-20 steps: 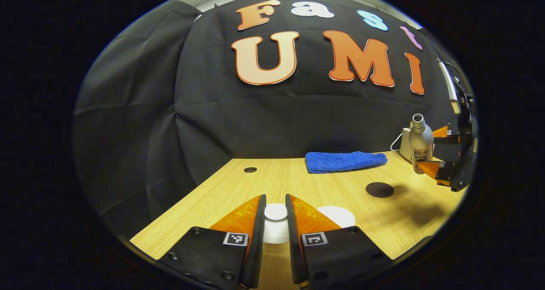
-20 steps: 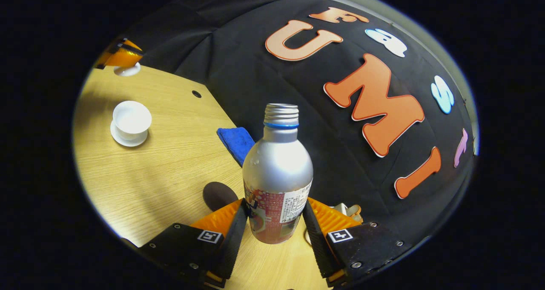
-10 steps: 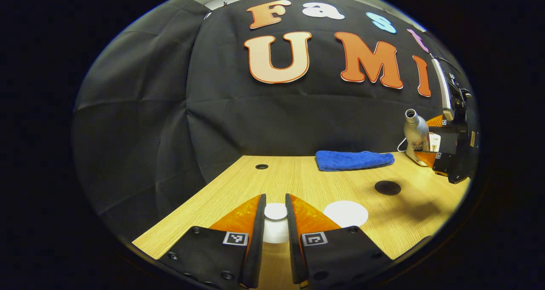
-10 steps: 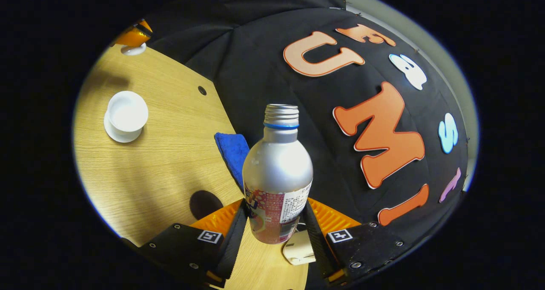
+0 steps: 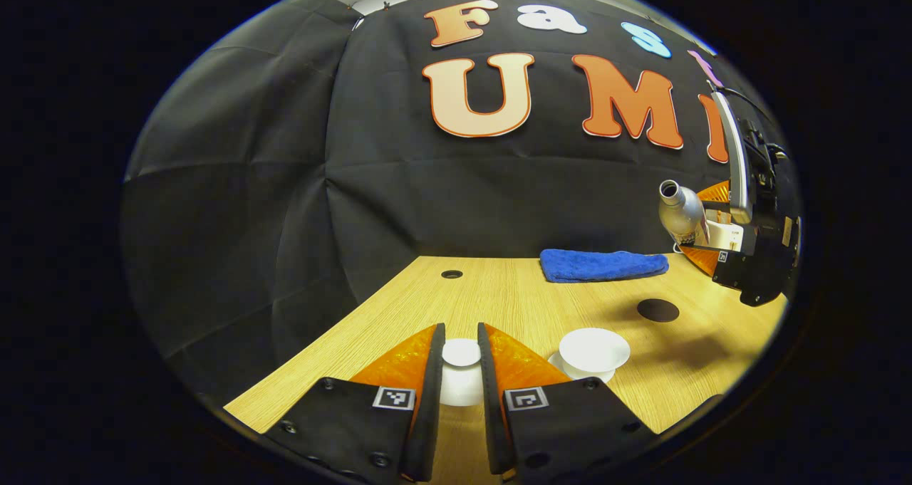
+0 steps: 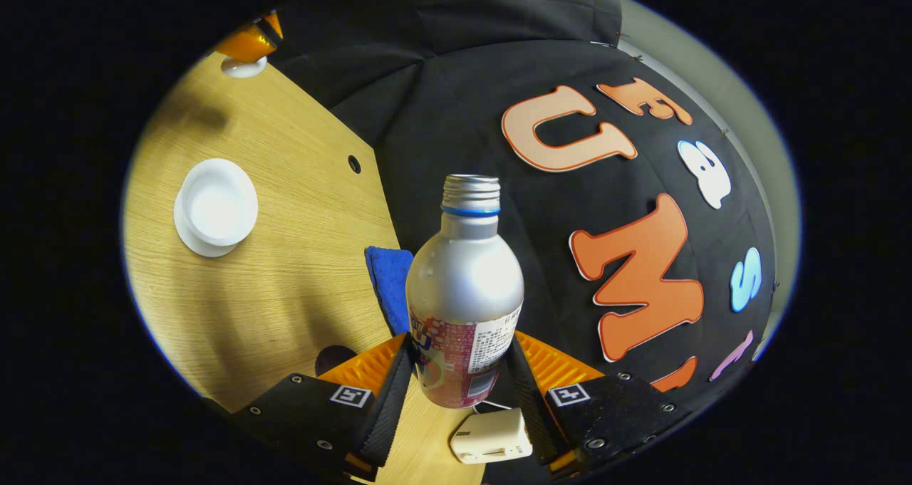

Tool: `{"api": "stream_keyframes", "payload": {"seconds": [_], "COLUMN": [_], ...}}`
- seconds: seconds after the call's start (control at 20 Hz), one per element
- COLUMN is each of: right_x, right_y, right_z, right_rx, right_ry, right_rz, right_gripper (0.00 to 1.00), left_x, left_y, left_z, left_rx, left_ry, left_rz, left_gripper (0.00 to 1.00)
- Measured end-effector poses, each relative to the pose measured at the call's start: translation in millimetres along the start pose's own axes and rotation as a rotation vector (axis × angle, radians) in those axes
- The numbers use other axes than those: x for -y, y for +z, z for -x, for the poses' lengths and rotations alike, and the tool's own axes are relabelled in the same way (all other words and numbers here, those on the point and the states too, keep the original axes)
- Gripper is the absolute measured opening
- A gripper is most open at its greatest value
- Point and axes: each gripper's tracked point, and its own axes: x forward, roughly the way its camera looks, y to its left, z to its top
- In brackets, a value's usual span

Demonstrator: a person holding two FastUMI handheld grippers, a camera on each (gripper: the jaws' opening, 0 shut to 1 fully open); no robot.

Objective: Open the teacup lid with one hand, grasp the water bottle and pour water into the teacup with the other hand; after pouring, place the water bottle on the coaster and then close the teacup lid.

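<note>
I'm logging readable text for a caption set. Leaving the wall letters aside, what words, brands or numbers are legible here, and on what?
Bottle label: coloured print and a white panel of fine type, too small and blurred to read.
Grippers' square black-and-white markers: patterns, no words.
White box on the table: no text visible.
Nothing legible.

A staged recording booth rather than a home: black cloth wall (image 5: 442, 207) at twelve o'clock behind a bare wooden table (image 5: 513, 300) (cable hole included).
</note>
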Motion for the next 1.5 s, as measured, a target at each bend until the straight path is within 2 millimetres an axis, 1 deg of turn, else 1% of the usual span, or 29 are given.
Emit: {"api": "stream_keyframes", "payload": {"seconds": [0.15,0.25,0.3,0.35,0.4,0.45,0.5,0.55,0.85,1.0,1.15,1.2,1.25,1.3,1.35,1.4,1.5], "right_x": [-6.8,-6.9,-7.0,-7.0,-6.7,-5.1,-4.1,-2.9,7.3,18.9,23.8,25.4,26.7,28.4,29.0,31.2,37.2], "right_y": [8.0,12.5,14.5,17.1,19.5,21.4,23.6,25.6,35.8,42.2,47.4,49.5,50.1,51.1,51.8,54.0,58.3], "right_z": [-3.9,-4.8,-5.8,-6.5,-6.2,-5.6,-6.9,-7.6,-10.8,-11.6,-11.3,-11.0,-11.0,-13.0,-12.4,-13.2,-13.2], "right_rx": [0.018,0.029,0.034,0.041,0.047,0.055,0.063,0.069,0.102,0.121,0.144,0.151,0.155,0.159,0.164,0.168,0.177], "right_ry": [-0.002,-0.011,-0.017,-0.023,-0.028,-0.034,-0.04,-0.049,-0.099,-0.135,-0.166,-0.175,-0.181,-0.181,-0.177,-0.18,-0.2], "right_rz": [0.055,0.091,0.112,0.132,0.152,0.171,0.191,0.215,0.321,0.373,0.436,0.456,0.47,0.481,0.49,0.498,0.524], "right_gripper": [0.75,0.75,0.75,0.75,0.75,0.75,0.75,0.75,0.75,0.75,0.75,0.79,0.79,0.75,0.79,0.75,0.75], "left_x": [-5.8,-7.6,-7.9,-8.9,-9.1,-9.1,-10.5,-10.2,-12.9,-13.0,-12.7,-13.5,-13.4,-12.8,-14.1,-14.7,-14.1], "left_y": [-3.9,-4.8,-5.2,-6.3,-6.7,-6.7,-7.7,-7.1,-8.5,-9.1,-10.0,-9.5,-9.7,-9.6,-11.0,-11.5,-11.4], "left_z": [1.4,1.2,2.3,2.8,2.5,2.7,3.3,3.4,3.5,2.9,2.5,2.4,2.3,2.3,2.4,2.6,2.6], "left_rx": [-0.006,-0.006,-0.01,-0.008,-0.007,-0.007,-0.008,-0.004,-0.004,-0.002,-0.005,-0.003,-0.003,-0.002,-0.004,-0.006,-0.005], "left_ry": [0.006,0.009,0.008,0.01,0.01,0.013,0.011,0.011,0.013,0.013,0.012,0.014,0.014,0.016,0.017,0.018,0.019], "left_rz": [0.006,0.008,0.006,0.006,0.004,0.001,0.001,0.004,0.007,0.009,0.009,0.011,0.013,0.013,0.013,0.012,0.011], "left_gripper": [0.32,0.32,0.36,0.32,0.32,0.36,0.36,0.32,0.32,0.32,0.32,0.32,0.32,0.32,0.32,0.32,0.32]}}
